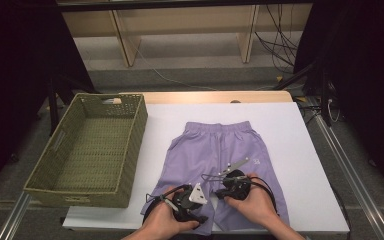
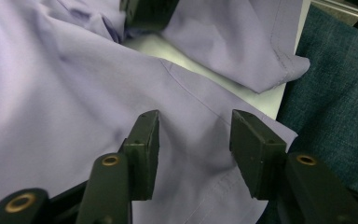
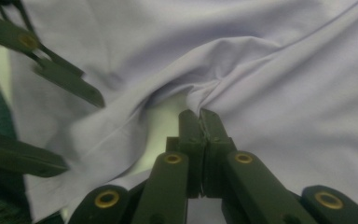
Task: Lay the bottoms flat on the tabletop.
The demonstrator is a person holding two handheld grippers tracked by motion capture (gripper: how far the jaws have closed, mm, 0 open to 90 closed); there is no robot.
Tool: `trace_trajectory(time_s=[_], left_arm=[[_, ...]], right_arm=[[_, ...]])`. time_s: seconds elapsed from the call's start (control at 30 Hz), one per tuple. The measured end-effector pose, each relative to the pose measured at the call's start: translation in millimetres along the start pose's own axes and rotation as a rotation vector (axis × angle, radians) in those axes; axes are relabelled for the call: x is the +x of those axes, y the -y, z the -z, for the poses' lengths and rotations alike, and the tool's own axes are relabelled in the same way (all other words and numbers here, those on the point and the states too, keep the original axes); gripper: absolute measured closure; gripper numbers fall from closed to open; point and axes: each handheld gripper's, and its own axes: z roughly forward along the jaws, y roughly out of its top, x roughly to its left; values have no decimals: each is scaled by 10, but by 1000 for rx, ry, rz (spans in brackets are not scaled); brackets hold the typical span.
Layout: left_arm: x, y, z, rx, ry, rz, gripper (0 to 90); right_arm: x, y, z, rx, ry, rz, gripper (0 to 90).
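Lilac shorts [image 1: 220,150] lie flat on the white board [image 1: 290,130], waistband away from me. My left gripper [image 1: 200,215] is at the near hem of the left leg. In the left gripper view it [image 2: 195,126] stands open, its jaws astride the lilac cloth [image 2: 74,93] beside the hem without pressing on it. My right gripper [image 1: 216,194] is at the inner edge between the legs. In the right gripper view it [image 3: 199,114] is shut, with a bunched fold of the shorts [image 3: 284,93] pinched at its tips. The left gripper [image 3: 81,133] appears there at the left.
A woven olive basket [image 1: 130,140] stands at the left of the board, with nothing inside. The board's near edge runs right under my hands. Teal cloth [image 2: 335,93] lies past that edge. Metal rails flank the table, and cables [image 1: 280,40] trail on the floor behind.
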Motion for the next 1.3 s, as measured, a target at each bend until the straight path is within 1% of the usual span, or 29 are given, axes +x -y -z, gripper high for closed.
trace_trajectory(time_s=[0.03,0.13,0.17,0.2,0.27,0.3,0.37,0.4,0.43,0.47,0.5,0.57,0.6,0.63,0.7,0.8,0.83,0.87,0.93,0.97,1.0,1.03,1.07,1.1,1.13,1.17,1.23,1.27,1.3], left_arm=[[-1,-3,-11,-2,14,10,533],[-11,-7,-38,8,5,-14,578],[-16,-7,-48,12,9,-18,607],[-22,-7,-57,13,5,-27,627],[-43,-9,-59,17,-25,-62,698],[-49,-9,-57,21,-32,-70,731],[-52,-1,-54,20,-29,-70,779],[-50,1,-51,20,-22,-67,796],[-51,3,-50,20,-20,-65,814],[-52,5,-51,17,-16,-64,832],[-52,6,-51,15,-13,-62,850],[-50,7,-57,11,-9,-59,890],[-48,4,-58,11,-8,-58,896],[-47,1,-62,9,-7,-57,896],[-44,-9,-69,7,-9,-60,897],[-46,-27,-77,1,-12,-61,897],[-44,-33,-78,-4,-11,-62,897],[-42,-42,-80,-6,-11,-64,896],[-37,-55,-93,-4,-9,-65,896],[-33,-57,-106,-1,-9,-66,896],[-30,-58,-112,-4,-6,-62,897],[-29,-62,-112,-1,-5,-64,896],[-30,-65,-112,0,-5,-66,896],[-32,-67,-116,-1,-5,-67,896],[-34,-68,-118,-3,-4,-67,896],[-36,-69,-119,-2,-4,-69,896],[-34,-69,-120,-3,-3,-69,897],[-34,-68,-119,-3,-3,-74,897],[-36,-67,-120,-5,-5,-78,897]], right_arm=[[-13,7,30,-2,-1,-7,897],[-50,51,81,14,1,-23,892],[-51,64,76,11,-10,-37,879],[-64,77,66,7,-21,-23,861],[-68,85,53,4,-79,-30,829],[-70,84,63,-4,-90,-42,802],[-110,85,123,-38,-76,-56,754],[-150,88,173,-62,-70,-73,744],[-215,102,224,-89,-53,-77,734],[-276,121,295,-97,-30,-107,722],[-359,155,361,-108,9,-117,712],[-532,244,485,-118,106,-147,700],[-613,298,546,-112,148,-169,693],[-694,356,595,-112,181,-194,687],[-861,498,684,-92,243,-243,678],[-1002,668,770,-64,305,-295,675],[-1034,724,796,-57,320,-303,673],[-1055,775,820,-47,325,-316,672],[-1063,854,853,-44,317,-344,671],[-1059,887,866,-26,317,-345,671],[-1056,915,874,-19,313,-340,669],[-1044,933,876,-22,307,-350,669],[-1031,951,878,-11,305,-342,671],[-1007,956,870,-10,303,-349,677],[-986,960,857,-2,302,-345,689],[-970,966,840,12,296,-331,696],[-916,954,816,16,324,-310,735],[-899,947,809,30,329,-295,767],[-877,939,797,32,331,-295,791]])
